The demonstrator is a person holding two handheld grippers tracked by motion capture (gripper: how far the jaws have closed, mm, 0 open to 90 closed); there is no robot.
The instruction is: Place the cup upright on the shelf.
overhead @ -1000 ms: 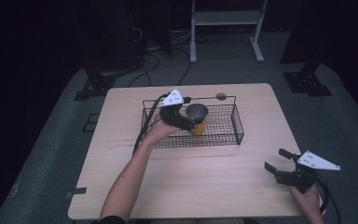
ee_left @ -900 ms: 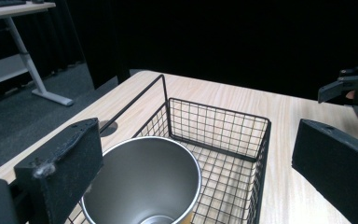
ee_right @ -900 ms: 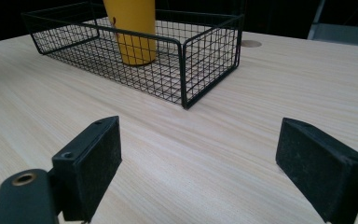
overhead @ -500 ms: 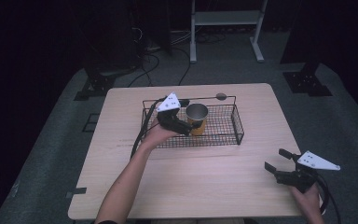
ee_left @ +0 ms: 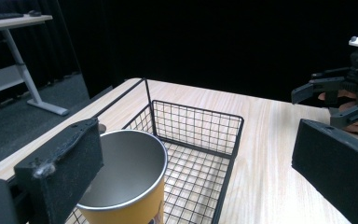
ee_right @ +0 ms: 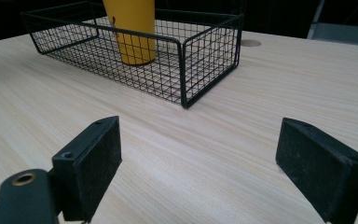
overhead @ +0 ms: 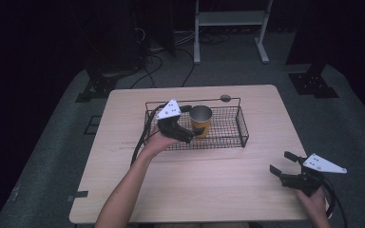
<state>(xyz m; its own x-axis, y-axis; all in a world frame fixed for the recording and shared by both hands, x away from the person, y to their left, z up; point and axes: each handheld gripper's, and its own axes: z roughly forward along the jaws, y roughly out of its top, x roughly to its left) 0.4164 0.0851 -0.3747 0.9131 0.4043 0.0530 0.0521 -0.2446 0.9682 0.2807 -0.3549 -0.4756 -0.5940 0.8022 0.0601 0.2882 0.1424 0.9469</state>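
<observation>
We take the job in hand to be settling the yellow cup (overhead: 201,120) into the wire basket (overhead: 241,133), and by our reading that part is done — the cup stands on the mesh floor, left of the basket's middle in the high view, with bare mesh all round it. What seems left is small: our left gripper (overhead: 190,135) has to draw clear of the cup without knocking it.

That gripper sits just beside the cup on the near-left side. In the left gripper view its jaws are spread wide, 1 pad (ee_left: 65,168) close against the cup's wall near the rim and the other (ee_left: 340,170) well off to the side, so nothing is pinched. Whether the near pad touches the cup we cannot tell.

Our right gripper (overhead: 286,170) rests low over the desk (overhead: 195,190) at the near right corner, well apart from the basket, its 2 jaws spread with only bare wood between them.

The cup stands upright — its long axis is vertical, the open steel-lined mouth (ee_left: 128,168) pointing straight up and the narrower base down on the mesh. In the right gripper view its yellow wall (ee_right: 133,35) rises well above the basket's rim, with no lean that we can make out.
</observation>
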